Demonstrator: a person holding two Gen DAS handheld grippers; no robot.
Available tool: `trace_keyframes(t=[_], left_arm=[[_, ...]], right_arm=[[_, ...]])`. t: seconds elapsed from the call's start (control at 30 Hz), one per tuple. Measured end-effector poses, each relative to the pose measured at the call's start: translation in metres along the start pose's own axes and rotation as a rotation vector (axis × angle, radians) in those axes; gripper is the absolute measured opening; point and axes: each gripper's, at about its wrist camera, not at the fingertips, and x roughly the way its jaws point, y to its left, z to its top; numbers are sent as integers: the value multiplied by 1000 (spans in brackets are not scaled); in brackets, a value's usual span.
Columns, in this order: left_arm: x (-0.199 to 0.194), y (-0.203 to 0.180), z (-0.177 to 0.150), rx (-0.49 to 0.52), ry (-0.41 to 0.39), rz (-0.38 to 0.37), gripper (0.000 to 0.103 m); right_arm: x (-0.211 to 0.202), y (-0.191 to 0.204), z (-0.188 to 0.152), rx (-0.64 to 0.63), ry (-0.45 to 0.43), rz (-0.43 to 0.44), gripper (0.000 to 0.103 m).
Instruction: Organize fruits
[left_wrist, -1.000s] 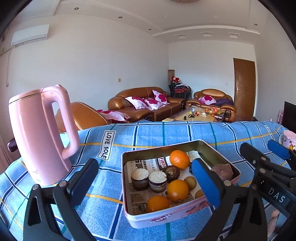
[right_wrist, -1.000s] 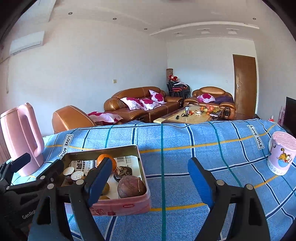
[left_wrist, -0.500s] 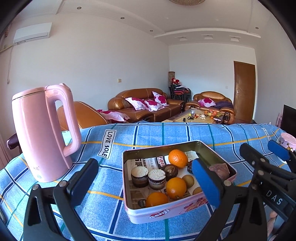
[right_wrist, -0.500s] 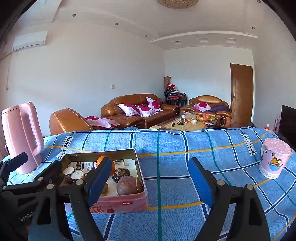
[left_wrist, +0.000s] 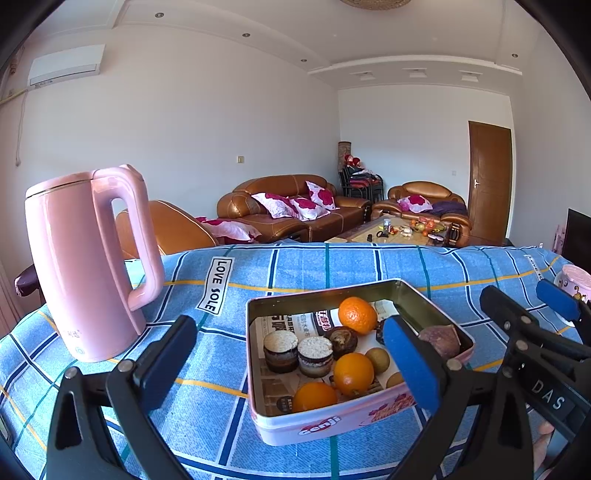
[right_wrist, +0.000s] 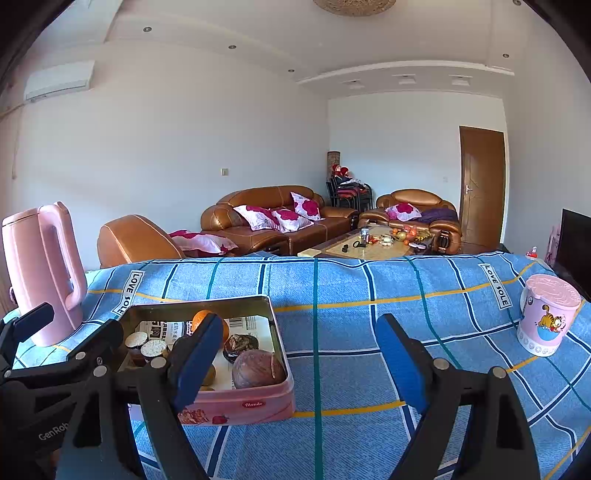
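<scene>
A worktop (right_wrist: 351, 295) draped in a blue checked cloth fills the lower part of both views, with brown leather sofas (right_wrist: 273, 218) in the room behind it. A tall pink kettle (left_wrist: 85, 258) stands upright on the cloth to the left of a pink tin box (left_wrist: 332, 421) lined with newspaper. A pink lidded mug (right_wrist: 546, 314) with a cartoon cat stands well apart to the right. The left gripper (left_wrist: 288, 365) hangs above the tin's near side, its jaws spread wide and holding nothing. The right gripper (right_wrist: 291, 365) sits over the tin's right edge and the bare cloth, jaws likewise wide apart and empty. Inside the tin lie a large brownish-purple fruit (right_wrist: 258, 369), three oranges (left_wrist: 352, 373), two cut, white-topped dark pieces (left_wrist: 314, 354) side by side, and a small green-brown kiwi (left_wrist: 377, 359).
</scene>
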Motion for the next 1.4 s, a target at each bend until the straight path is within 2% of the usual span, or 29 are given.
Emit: trace_keyframes(t=[1.4], left_arm=[[2, 3, -1, -5, 11, 13, 103]], right_arm=[[0, -1, 0, -2, 0, -1, 86]])
